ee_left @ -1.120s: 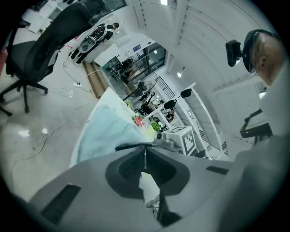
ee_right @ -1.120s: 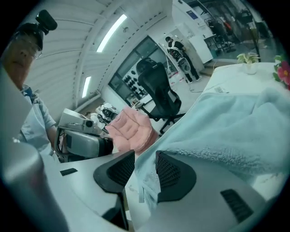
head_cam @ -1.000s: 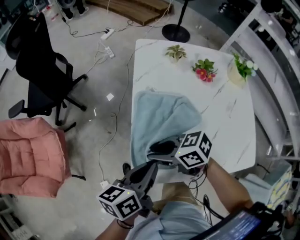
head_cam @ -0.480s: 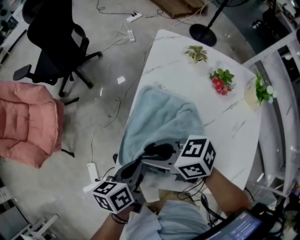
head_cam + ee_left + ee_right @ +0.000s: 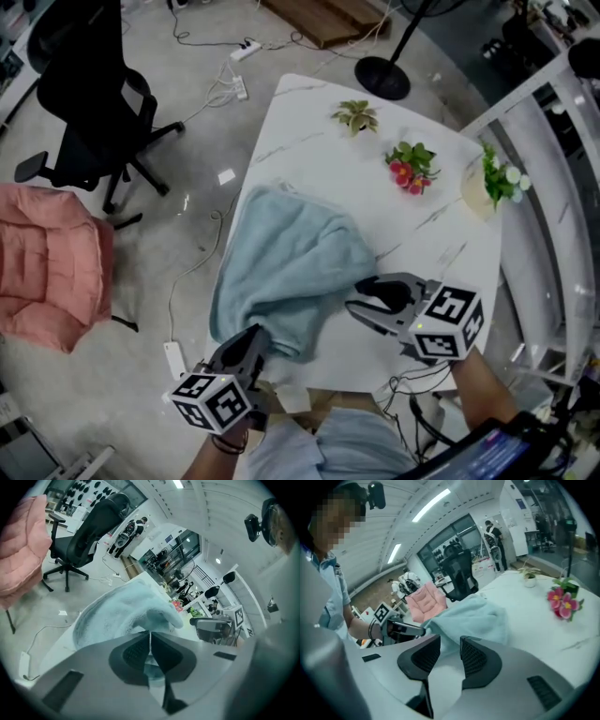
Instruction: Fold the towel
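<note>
Left tool (image 5: 262,333) is clenched on the near end of the light blue terry towel (image 5: 291,258), cloth pinched between its jaws. Right tool (image 5: 356,305) is released, jaws apart, nothing between them. The towel lies bunched on the white marble tabletop (image 5: 422,234) along its left edge, long axis running from the left tool away toward the far side. Its near right flank sits just beside the right tool, on that tool's left, so the right tool is nearer that free edge and likely grabs there next.
</note>
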A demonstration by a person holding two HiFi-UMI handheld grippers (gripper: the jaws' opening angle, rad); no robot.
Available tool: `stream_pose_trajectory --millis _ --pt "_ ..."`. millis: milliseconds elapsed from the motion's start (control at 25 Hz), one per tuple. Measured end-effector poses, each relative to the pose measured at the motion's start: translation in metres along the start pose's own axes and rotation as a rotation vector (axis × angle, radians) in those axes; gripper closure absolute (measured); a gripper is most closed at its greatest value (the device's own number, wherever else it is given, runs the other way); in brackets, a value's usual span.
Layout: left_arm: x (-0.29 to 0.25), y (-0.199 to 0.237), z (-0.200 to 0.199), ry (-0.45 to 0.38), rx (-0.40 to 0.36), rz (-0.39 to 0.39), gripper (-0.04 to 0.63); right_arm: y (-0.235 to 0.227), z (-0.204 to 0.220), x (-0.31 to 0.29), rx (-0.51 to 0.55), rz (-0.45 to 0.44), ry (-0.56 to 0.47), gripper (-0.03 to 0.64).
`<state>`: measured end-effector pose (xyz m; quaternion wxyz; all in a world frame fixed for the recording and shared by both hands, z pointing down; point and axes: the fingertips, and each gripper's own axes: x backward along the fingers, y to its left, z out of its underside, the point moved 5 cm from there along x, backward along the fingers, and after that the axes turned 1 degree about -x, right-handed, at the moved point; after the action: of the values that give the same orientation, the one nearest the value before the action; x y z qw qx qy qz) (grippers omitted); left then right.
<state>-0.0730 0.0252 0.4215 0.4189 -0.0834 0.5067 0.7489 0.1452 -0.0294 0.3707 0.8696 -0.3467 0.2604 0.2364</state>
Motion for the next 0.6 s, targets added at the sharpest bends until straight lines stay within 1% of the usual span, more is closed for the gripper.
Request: stream_pose_trajectory --millis 40,120,280,360,440,600 --pt "0.000 0.000 0.000 -0.002 0.001 -0.008 0.580 -0.012 0.004 0.009 -0.031 0.032 -0.011 0.465" --pt "0.000 0.003 0.002 -0.012 0.005 -0.019 0.580 -0.035 0.013 0.021 -0.112 0.058 -0.027 0.432" --pt "-0.001 0.005 0.004 -0.028 0.008 -0.040 0.580 -0.065 0.034 0.023 -0.228 0.051 -0.014 0.383" --pt "-0.002 0.005 0.003 -0.033 0.007 -0.048 0.580 -0.076 0.039 0.018 -0.289 0.047 -0.022 0.372" --pt "-0.002 0.006 0.003 -0.038 0.007 -0.054 0.580 -0.082 0.041 0.014 -0.368 0.024 -0.044 0.364" --pt "-0.003 0.007 -0.001 -0.042 0.008 -0.067 0.580 -0.080 0.046 0.002 -0.502 -0.073 -0.061 0.340"
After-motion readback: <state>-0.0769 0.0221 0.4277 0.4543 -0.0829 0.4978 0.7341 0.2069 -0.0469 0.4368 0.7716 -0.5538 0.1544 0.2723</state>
